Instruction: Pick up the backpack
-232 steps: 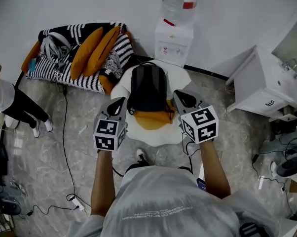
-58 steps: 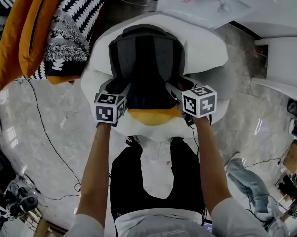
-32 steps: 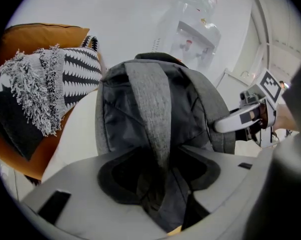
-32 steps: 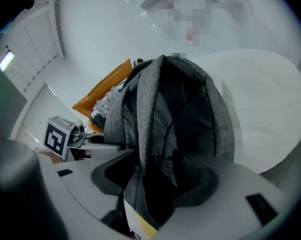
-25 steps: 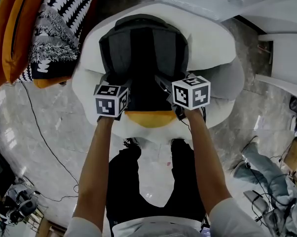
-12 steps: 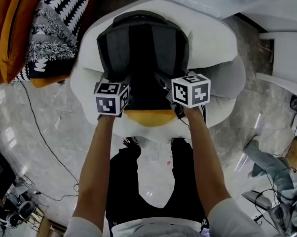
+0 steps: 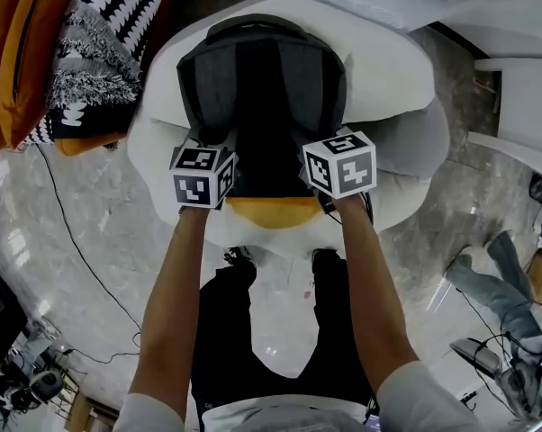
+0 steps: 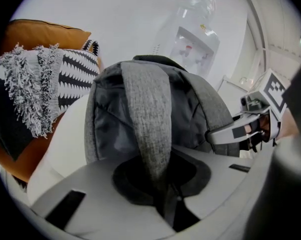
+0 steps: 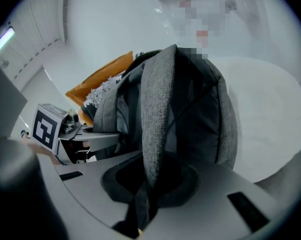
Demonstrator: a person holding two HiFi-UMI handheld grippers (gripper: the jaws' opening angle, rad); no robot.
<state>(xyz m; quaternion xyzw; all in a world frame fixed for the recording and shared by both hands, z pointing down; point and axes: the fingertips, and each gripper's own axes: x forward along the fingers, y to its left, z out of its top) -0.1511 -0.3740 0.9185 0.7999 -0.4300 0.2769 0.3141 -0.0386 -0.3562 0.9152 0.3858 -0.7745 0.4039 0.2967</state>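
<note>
Backpack [image 7: 262, 88] lies on chair [image 7: 392, 79], upper centre of head view. Cushions [image 7: 37, 52] at upper left, just beside chair. Cabinet [image 7: 523, 106] at right edge, apart from chair. Cable [image 7: 82, 250] runs down floor at left. Person's legs [image 7: 271, 331] stand below chair, lower centre. Dispenser [image 8: 195, 39] behind backpack, upper right of left gripper view.
</note>
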